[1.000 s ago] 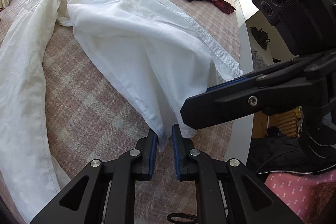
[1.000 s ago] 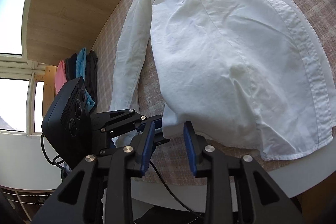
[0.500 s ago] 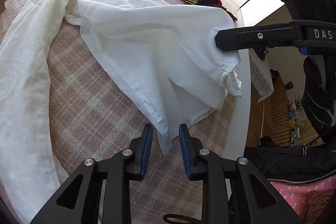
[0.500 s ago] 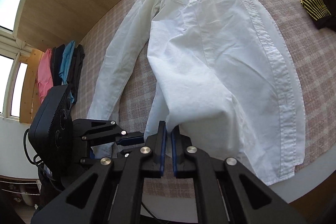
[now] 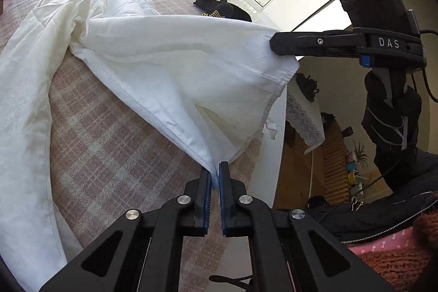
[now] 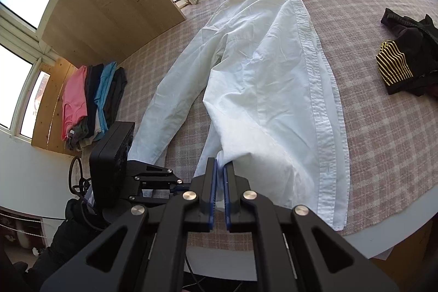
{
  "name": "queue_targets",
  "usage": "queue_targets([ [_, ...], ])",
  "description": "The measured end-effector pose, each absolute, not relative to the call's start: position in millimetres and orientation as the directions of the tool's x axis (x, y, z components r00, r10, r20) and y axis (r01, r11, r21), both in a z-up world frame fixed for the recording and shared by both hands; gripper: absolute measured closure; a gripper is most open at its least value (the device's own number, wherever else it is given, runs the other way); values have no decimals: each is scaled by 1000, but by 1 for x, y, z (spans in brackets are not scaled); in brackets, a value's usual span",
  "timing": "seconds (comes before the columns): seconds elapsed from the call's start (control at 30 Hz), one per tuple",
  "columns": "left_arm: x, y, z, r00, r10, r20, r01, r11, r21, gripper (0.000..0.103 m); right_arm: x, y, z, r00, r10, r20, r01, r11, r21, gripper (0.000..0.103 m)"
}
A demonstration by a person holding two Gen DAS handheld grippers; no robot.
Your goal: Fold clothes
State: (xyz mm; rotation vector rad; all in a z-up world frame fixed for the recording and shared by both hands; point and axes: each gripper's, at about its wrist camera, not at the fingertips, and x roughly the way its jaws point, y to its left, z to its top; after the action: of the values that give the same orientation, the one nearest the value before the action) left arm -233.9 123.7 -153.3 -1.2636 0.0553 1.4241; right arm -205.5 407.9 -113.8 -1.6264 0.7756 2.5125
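Shirt (image 6: 273, 89) in white cotton lies collar-away on the plaid-covered counter (image 6: 383, 127), its hem end raised off the cloth by both tools. The left claw (image 5: 215, 177) is pinched tight on a low corner of the hem, and the right claw (image 6: 219, 168) is likewise clamped on a bunched piece of the hem edge; in the left wrist view the right one is held higher, so the fabric between them hangs as a slack, sagging panel.

As I judge it, the step in hand is carrying this lifted hem, either to spread the body flat or to bring it over toward the collar; the pictures fit both. Either way it goes best if the two grips are drawn apart until the edge between them is taut and level, then moved together at one height, so no crease gets trapped underneath. Both bites look small and near the very edge, so a hard pull could slip the cloth out.

One long sleeve (image 6: 167, 100) trails out flat beside the body toward the near edge and may drag or fold under. A dark garment with yellow stripes (image 6: 397, 67) sits well apart on the far side of the body from the sleeve, and a stack of folded clothes (image 6: 90, 100) lies by the wooden panel, neither in the way.
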Motion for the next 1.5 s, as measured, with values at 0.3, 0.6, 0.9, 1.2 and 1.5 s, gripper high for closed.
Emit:
queue_targets([
  [0.3, -238, 109, -163, 175, 578, -797, -743, -454, -492, 72, -217, 371, -151, -285, -333, -899, -227, -887, 401, 96],
  [0.6, -269, 126, -88, -37, 614, -789, -827, -462, -321, 58, -175, 398, -121, -408, -383, -828, -192, -851, 488, 90],
  [0.9, -253, 145, -65, -350, 557, -753, -721, -673, -163, 42, -190, 454, -100, -599, -224, -769, -161, -907, 389, 52],
  [1.2, -247, 159, -66, -486, 462, -742, -495, -845, -202, 34, -219, 509, -91, -706, -102, -701, -143, -949, 282, 18],
  [1.5, -233, 141, -52, -548, 433, -716, -302, -900, -314, 30, -201, 515, -106, -702, 46, -711, -22, -999, -43, 18],
])
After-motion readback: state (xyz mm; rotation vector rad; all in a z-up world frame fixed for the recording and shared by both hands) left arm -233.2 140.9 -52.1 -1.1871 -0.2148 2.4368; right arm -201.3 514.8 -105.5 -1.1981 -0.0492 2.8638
